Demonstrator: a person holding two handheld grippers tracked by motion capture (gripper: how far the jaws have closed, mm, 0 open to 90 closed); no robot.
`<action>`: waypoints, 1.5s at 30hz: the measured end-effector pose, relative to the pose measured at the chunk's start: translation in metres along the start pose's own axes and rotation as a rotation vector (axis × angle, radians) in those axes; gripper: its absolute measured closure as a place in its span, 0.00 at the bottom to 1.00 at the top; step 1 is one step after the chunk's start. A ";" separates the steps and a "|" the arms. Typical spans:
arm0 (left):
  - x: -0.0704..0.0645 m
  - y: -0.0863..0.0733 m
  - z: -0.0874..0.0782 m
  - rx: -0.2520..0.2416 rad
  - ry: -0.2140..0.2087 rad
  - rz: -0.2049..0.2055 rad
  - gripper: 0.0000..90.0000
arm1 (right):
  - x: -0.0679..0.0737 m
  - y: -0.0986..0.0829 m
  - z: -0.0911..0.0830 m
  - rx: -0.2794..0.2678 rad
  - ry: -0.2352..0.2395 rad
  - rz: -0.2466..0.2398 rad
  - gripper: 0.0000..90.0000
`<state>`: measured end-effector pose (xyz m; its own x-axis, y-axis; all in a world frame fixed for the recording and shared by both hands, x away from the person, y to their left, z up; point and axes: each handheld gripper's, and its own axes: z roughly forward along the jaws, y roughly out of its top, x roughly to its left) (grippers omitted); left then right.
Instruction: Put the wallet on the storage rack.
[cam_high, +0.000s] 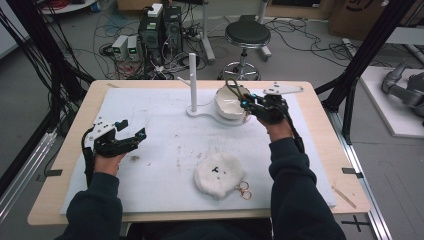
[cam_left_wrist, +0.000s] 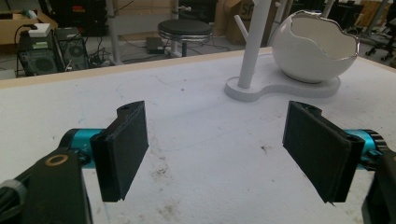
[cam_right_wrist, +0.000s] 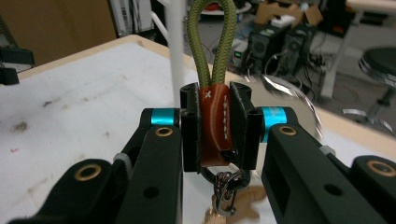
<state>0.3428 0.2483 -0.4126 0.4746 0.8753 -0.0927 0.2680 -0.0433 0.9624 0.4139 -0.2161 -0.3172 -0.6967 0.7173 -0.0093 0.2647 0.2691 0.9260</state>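
Note:
My right gripper (cam_high: 244, 103) is shut on a keychain (cam_high: 231, 87), held above the white eggshell-shaped bowl (cam_high: 227, 106). In the right gripper view the jaws (cam_right_wrist: 215, 119) clamp its brown leather tab (cam_right_wrist: 213, 135). An olive cord loop (cam_right_wrist: 215, 42) stands up from the tab and a metal clasp (cam_right_wrist: 226, 189) hangs below it. The white peg stand (cam_high: 192, 75) rises just left of the bowl. My left gripper (cam_high: 132, 129) hovers open over the mat's left side, with nothing between its pads (cam_left_wrist: 123, 149); bowl (cam_left_wrist: 313, 51) and stand (cam_left_wrist: 254, 42) lie ahead of it.
A white fluffy pouch (cam_high: 219, 175) with a gold key ring (cam_high: 244, 190) lies near the front of the white mat (cam_high: 150, 100). The stand's flat base (cam_left_wrist: 280, 88) carries the bowl. A stool (cam_high: 246, 35) and computer gear (cam_high: 160, 30) sit beyond the table.

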 end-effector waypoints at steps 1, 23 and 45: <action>0.000 0.000 0.000 0.000 0.000 0.000 0.25 | 0.000 0.000 0.000 0.000 0.000 0.000 0.85; 0.004 -0.003 -0.003 -0.001 0.001 -0.009 0.25 | 0.042 0.039 0.097 0.113 0.028 -0.061 0.85; 0.001 -0.003 -0.003 -0.002 -0.008 -0.009 0.25 | -0.019 -0.032 0.015 0.085 -0.099 0.023 0.38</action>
<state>0.3405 0.2506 -0.4145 0.4786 0.8719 -0.1034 0.2711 -0.0347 0.9619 0.4289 -0.2292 -0.3519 -0.6215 0.7829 -0.0292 0.3384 0.3019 0.8912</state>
